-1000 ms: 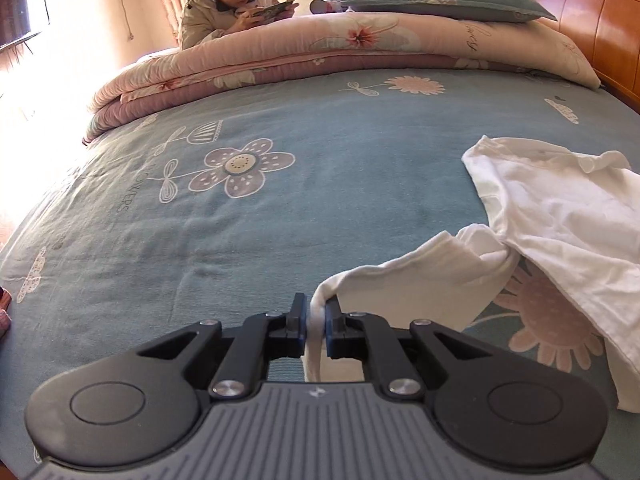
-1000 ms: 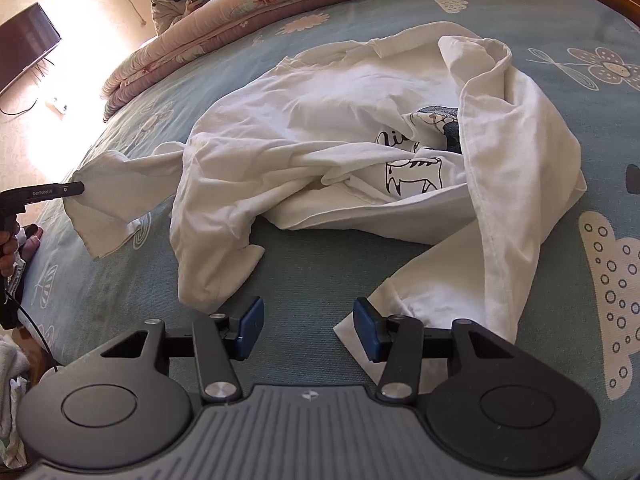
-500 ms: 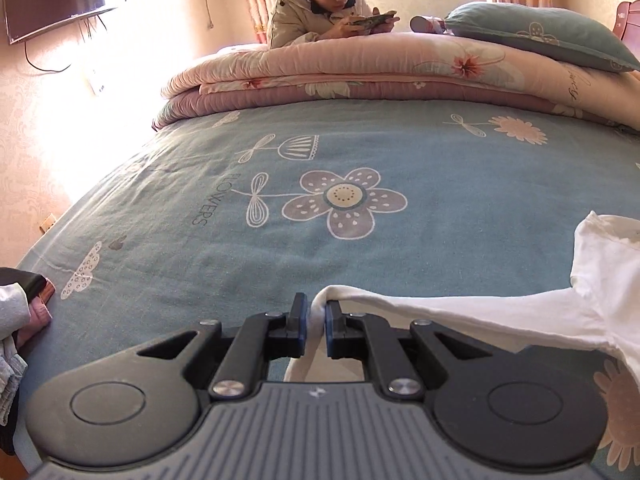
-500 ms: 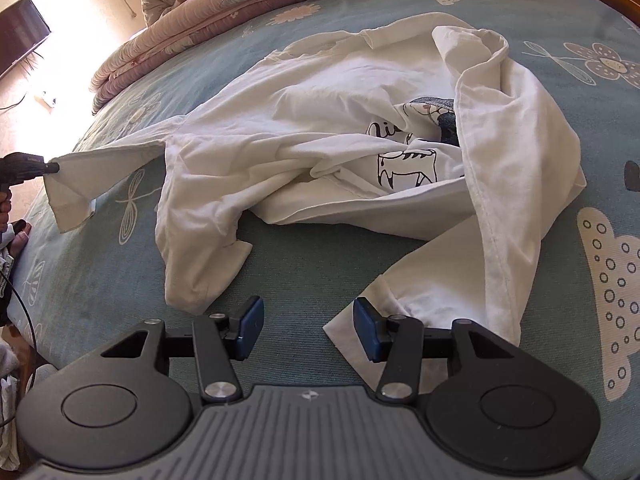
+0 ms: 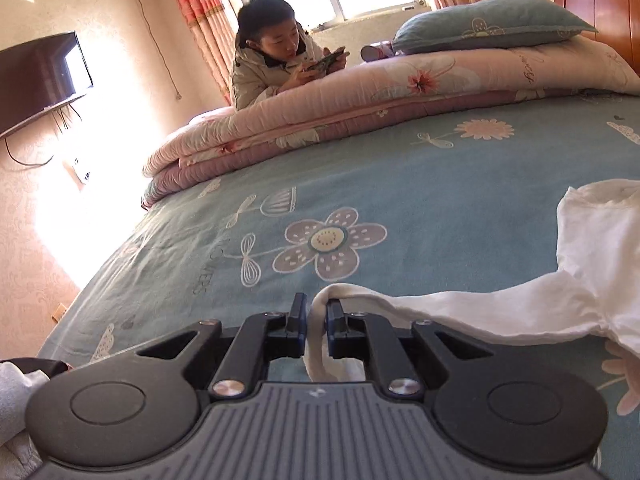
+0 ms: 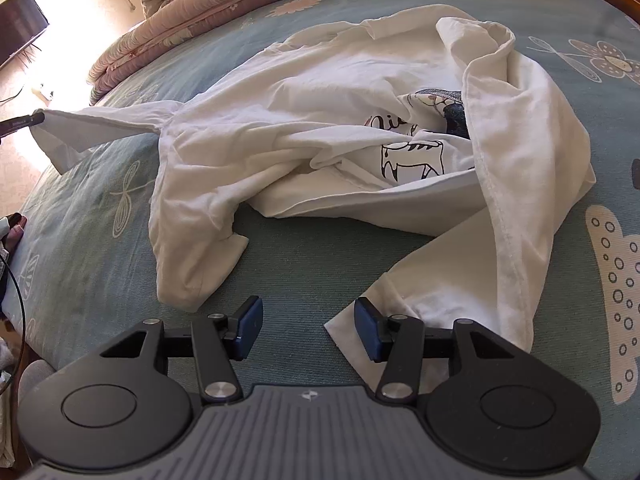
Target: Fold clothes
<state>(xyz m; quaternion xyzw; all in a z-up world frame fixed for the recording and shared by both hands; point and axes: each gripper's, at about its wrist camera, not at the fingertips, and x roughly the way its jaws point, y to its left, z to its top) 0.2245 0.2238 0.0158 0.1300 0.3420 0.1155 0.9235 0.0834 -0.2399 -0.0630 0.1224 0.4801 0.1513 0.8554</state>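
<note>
I see the left gripper (image 5: 316, 320) clenched on the cuff of one sleeve (image 5: 460, 312) of the white shirt (image 6: 360, 128); the cloth is pinched between the pads and a bit hangs down below them. That sleeve runs out straight from the shirt body toward the left edge of the bed (image 6: 300, 272), lifted off the sheet near the cuff. From the right wrist view the left gripper's tip shows at the far left, on the sleeve end.

Right gripper (image 6: 309, 326) is released, jaws about half apart, nothing between them. It hovers over bare sheet at the near edge of the shirt; the other sleeve's cuff (image 6: 352, 326) lies just beside its right finger.

Shirt is crumpled mid-bed, a printed drawing partly showing in the folds. Folded quilt (image 5: 360, 108) and pillow (image 5: 488, 24) at the far side; a person (image 5: 276, 60) leans on the quilt with a phone.
</note>
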